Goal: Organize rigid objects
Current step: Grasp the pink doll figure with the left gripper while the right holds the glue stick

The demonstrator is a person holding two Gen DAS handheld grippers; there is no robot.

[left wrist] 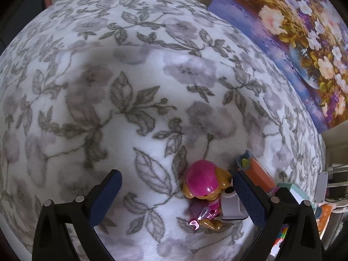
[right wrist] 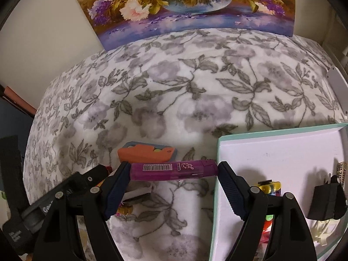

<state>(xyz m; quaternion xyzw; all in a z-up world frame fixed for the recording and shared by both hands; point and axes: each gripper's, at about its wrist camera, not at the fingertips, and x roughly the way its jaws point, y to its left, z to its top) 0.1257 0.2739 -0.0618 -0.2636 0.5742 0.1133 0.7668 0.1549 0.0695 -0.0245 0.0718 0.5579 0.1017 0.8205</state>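
Grey floral blanket [right wrist: 195,100], with flower painting [right wrist: 195,6] upright at its far edge.

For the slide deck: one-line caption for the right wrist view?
Right gripper clamps a purple lighter end to end above the floral blanket, beside the open teal-rimmed box.

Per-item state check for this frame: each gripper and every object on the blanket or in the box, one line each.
left gripper: open, toy figure near its right finger
right gripper: shut on purple lighter
purple lighter: held endwise, lifted beside the box
toy figure: lying on blanket, ungripped
orange case: flat on blanket
box: open, partly filled
black adapter: inside box
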